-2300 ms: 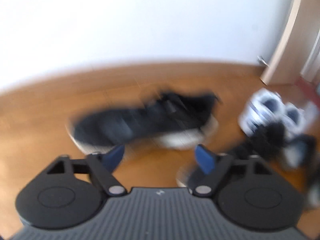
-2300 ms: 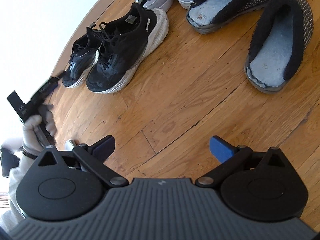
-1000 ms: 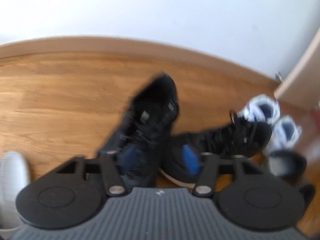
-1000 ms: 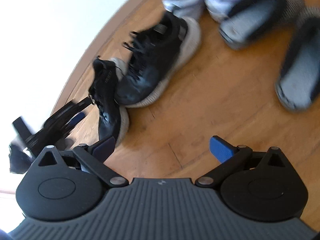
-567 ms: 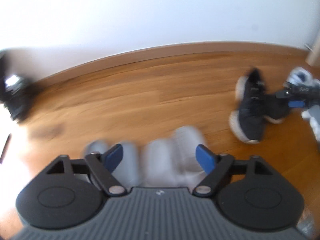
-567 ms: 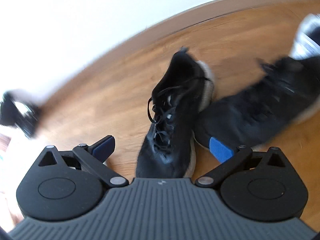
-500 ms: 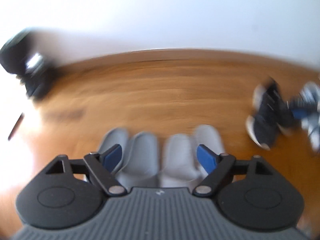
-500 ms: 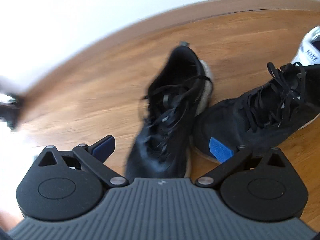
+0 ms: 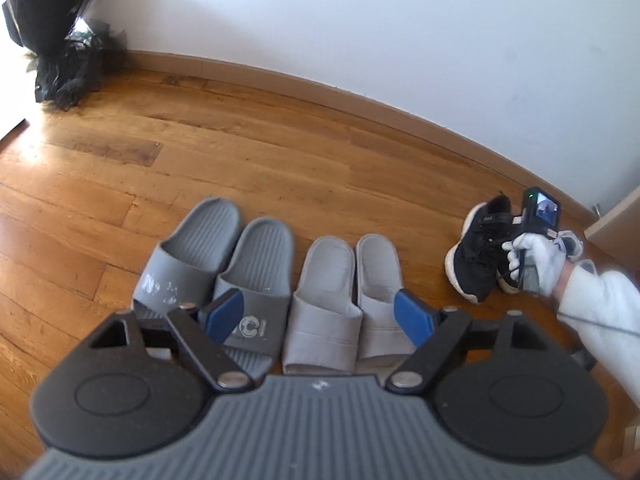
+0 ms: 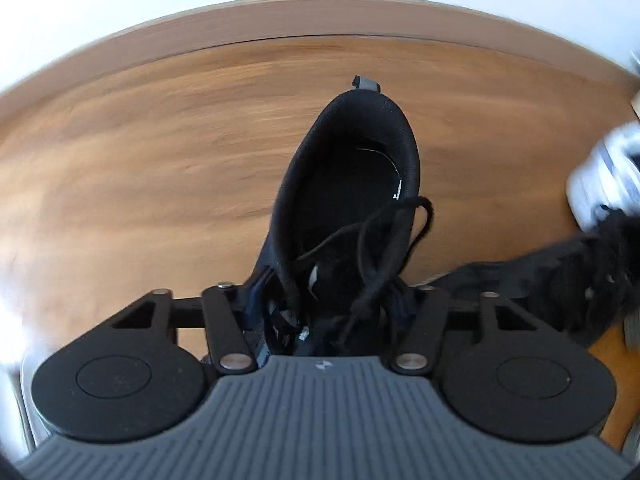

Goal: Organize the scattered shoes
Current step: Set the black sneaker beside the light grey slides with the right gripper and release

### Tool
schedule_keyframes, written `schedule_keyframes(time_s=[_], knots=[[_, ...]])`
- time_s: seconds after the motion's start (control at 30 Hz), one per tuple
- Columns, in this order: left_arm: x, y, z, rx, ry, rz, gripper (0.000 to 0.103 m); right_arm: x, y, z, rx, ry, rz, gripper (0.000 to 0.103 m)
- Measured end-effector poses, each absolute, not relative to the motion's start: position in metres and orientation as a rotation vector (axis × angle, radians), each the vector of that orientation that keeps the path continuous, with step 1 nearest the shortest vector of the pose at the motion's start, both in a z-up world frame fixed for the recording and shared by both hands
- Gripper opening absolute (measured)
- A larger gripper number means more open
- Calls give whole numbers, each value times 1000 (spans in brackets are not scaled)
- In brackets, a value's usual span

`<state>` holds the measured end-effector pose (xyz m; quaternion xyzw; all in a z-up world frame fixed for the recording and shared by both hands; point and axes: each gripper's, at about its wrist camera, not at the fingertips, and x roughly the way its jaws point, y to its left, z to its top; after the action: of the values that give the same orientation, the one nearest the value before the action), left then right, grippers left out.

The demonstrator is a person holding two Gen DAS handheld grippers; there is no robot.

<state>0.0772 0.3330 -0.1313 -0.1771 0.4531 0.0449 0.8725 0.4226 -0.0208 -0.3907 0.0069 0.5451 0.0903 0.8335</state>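
In the left wrist view my left gripper (image 9: pixel 318 312) is open and empty, hovering over two pairs of slippers side by side on the floor: dark grey slides (image 9: pixel 208 256) and light grey slippers (image 9: pixel 344 284). At the right, a black sneaker (image 9: pixel 480 248) lies under my gloved right hand and its gripper. In the right wrist view my right gripper (image 10: pixel 326 304) is shut on the tongue and laces of that black sneaker (image 10: pixel 352 184), whose heel points toward the wall. The second black sneaker (image 10: pixel 560 268) lies at the right.
A skirting board (image 9: pixel 320 84) and white wall run along the back. A black wrapped bouquet (image 9: pixel 52 36) stands in the far left corner. A white sneaker (image 10: pixel 608 168) sits at the right edge of the right wrist view. A pale cabinet corner (image 9: pixel 616 216) shows at far right.
My left gripper let go of the black sneaker and swung left over the slippers. My right gripper came down on the same sneaker and closed on its laces.
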Motion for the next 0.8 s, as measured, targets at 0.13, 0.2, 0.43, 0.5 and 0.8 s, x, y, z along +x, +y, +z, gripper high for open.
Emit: schedule_keyframes(time_s=[0.13, 0.2, 0.43, 0.5, 0.8], knots=[[88, 336, -141, -395, 941, 110, 82, 383, -16, -390, 21, 1203, 343, 47], [90, 337, -146, -400, 948, 115, 82, 369, -14, -391, 45, 1234, 384, 46], [92, 321, -153, -388, 952, 87, 82, 311, 17, -392, 13, 1245, 563, 46], [94, 315, -155, -385, 957, 84, 82, 304, 24, -393, -13, 1237, 589, 52], [126, 289, -169, -315, 989, 11, 94, 288, -44, -331, 190, 1106, 578, 100]])
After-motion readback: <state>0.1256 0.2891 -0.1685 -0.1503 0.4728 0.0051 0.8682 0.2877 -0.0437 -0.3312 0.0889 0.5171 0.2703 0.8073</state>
